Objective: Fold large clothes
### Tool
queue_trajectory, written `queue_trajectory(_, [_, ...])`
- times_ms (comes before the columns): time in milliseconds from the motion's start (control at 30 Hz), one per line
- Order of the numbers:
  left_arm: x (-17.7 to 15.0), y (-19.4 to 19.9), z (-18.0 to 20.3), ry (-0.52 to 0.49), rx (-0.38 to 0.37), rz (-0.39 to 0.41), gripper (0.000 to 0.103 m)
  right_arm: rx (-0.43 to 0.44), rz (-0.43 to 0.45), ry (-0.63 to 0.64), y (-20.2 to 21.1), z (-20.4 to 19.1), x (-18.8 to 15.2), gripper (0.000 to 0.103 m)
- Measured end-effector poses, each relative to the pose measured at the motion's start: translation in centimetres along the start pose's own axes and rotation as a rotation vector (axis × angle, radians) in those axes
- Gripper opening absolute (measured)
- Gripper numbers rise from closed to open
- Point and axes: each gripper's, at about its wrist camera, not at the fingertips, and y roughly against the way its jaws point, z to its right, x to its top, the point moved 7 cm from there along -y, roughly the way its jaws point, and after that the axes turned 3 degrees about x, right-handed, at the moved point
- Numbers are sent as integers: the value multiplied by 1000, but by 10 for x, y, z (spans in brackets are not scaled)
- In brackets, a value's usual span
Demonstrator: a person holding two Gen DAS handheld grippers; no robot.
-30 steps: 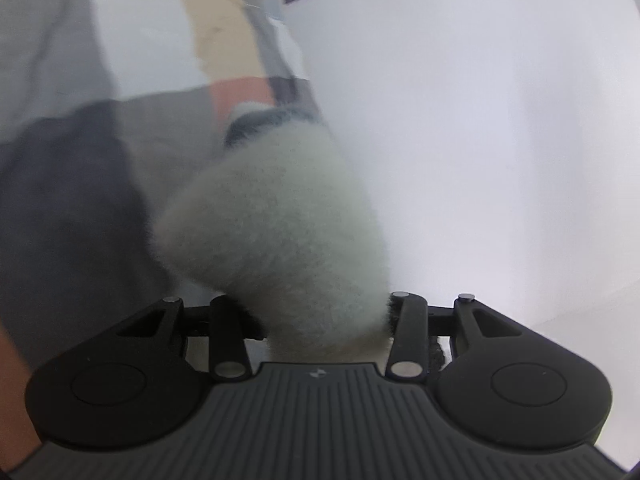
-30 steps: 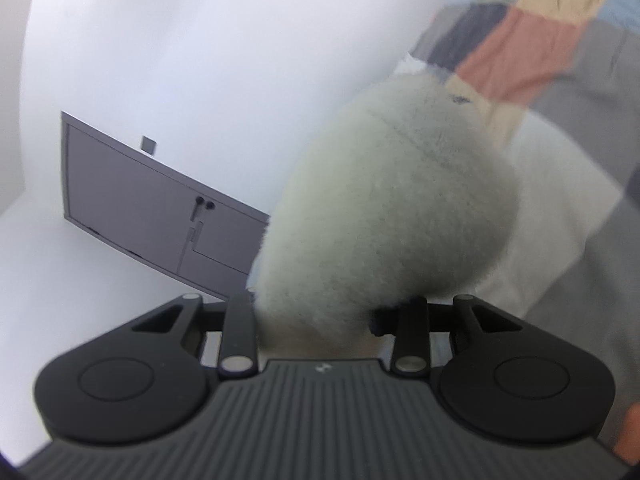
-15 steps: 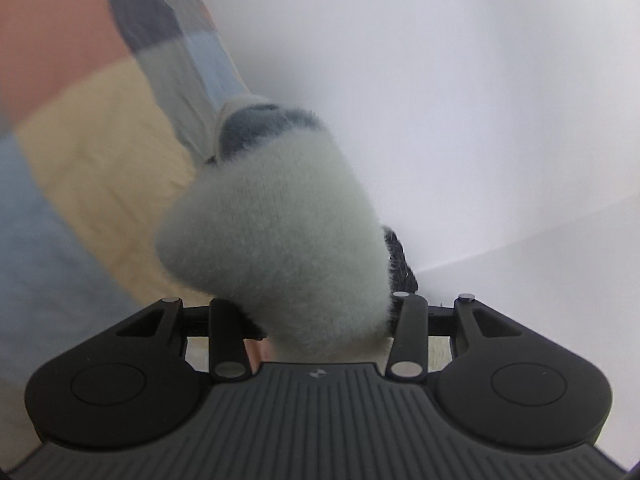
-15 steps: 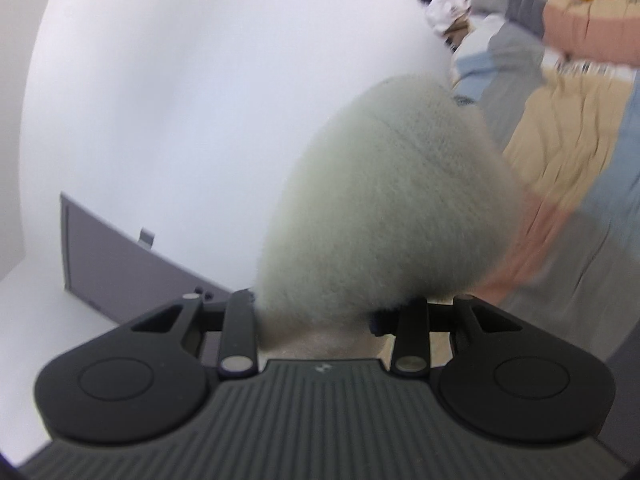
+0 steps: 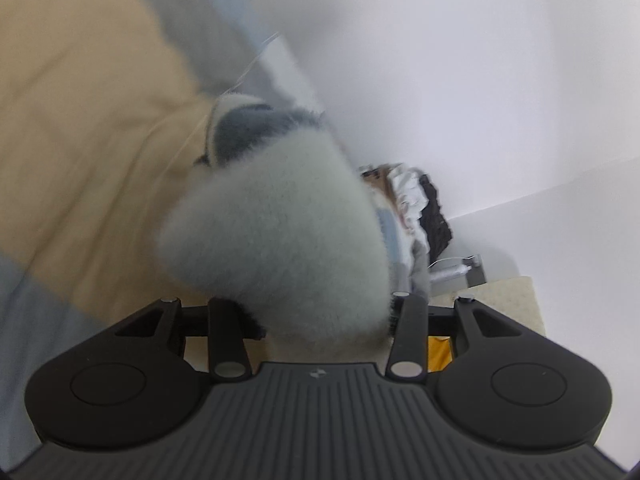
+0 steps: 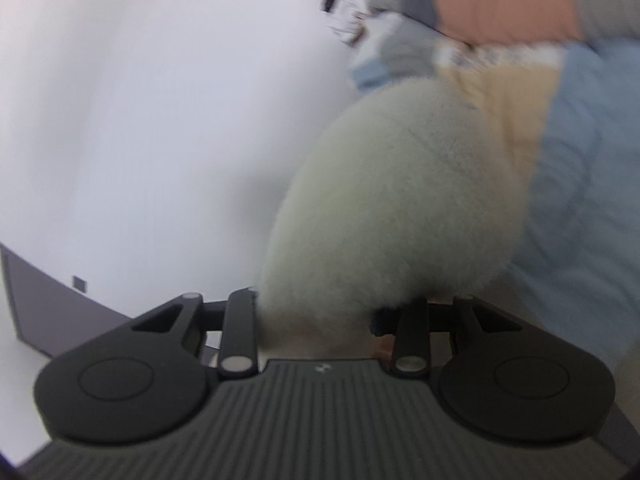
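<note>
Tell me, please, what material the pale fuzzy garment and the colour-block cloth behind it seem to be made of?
The pale fuzzy garment looks like fleece or faux fur: a matte, greenish-white pile with a soft, hairy outline, darker grey inside the fold. The colour-block cloth seems a smooth woven fabric, perhaps cotton, with flat tan, blue and pink panels; blur leaves the weave uncertain.

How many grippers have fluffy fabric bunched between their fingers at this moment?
2. The left gripper has pale fluffy garment bunched in it; the right gripper likewise. The fingertips are hidden by fleece.
</note>
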Motion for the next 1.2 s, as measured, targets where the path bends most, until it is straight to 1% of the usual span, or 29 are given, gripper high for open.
queue_trajectory(33, [-4,-4,-10,-4,4,-13,48,-18,-6,-11,-3,15,-6,40])
queue_trajectory(100, [-8,-5,-23,-22,-40,-14,49,-32,-13,-49,-4,42,-19,40])
queue_trajectory(133, [-11,-3,-26,-40,-57,-11,49,-15,-3,-59,-1,52,-25,40])
queue_trajectory(200, [-14,-2,-33,-64,-68,-14,50,17,12,-35,4,59,-33,40])
queue_trajectory(267, [-18,-1,-42,-62,-89,-15,56,31,27,-22,6,65,-39,41])
queue_trajectory(300, [-20,2,-46,-56,-97,-14,61,38,39,-18,7,69,-42,41])
queue_trajectory(333, [-23,1,-51,-56,-89,-12,67,41,53,-13,8,72,-44,43])
queue_trajectory(400, [-25,-4,-63,-76,-59,-7,71,46,72,11,8,78,-51,45])
queue_trajectory(433, [-26,-5,-67,-83,-68,-6,71,46,79,35,8,80,-54,46])
queue_trajectory(500, [-29,-2,-70,-98,-91,4,71,59,95,39,8,89,-58,46])
queue_trajectory(567, [-30,-1,-68,-104,-90,-5,73,64,102,45,8,90,-56,46])
queue_trajectory(633, [-30,0,-65,-107,-83,-14,77,53,105,47,7,88,-55,46])
queue_trajectory(700, [-28,-2,-65,-130,-56,-22,77,39,103,43,9,87,-57,47])
queue_trajectory(767, [-30,2,-65,-131,-35,-36,77,7,99,27,14,86,-58,49])
queue_trajectory(867, [-35,25,-61,-158,9,-49,80,-57,111,30,35,81,-61,52])
queue_trajectory(933, [-39,46,-50,-224,32,-41,80,-96,124,54,54,75,-64,52])
queue_trajectory(1000, [-42,68,-34,-298,54,-17,80,-130,140,86,73,67,-64,52])
queue_trajectory(1033, [-46,87,-22,-334,55,-2,80,-141,159,104,85,62,-64,52])
queue_trajectory(1100, [-50,118,5,-413,48,31,80,-141,200,131,107,46,-58,52])
queue_trajectory(1200, [-58,164,47,-536,43,82,80,-105,262,163,138,13,-44,52])
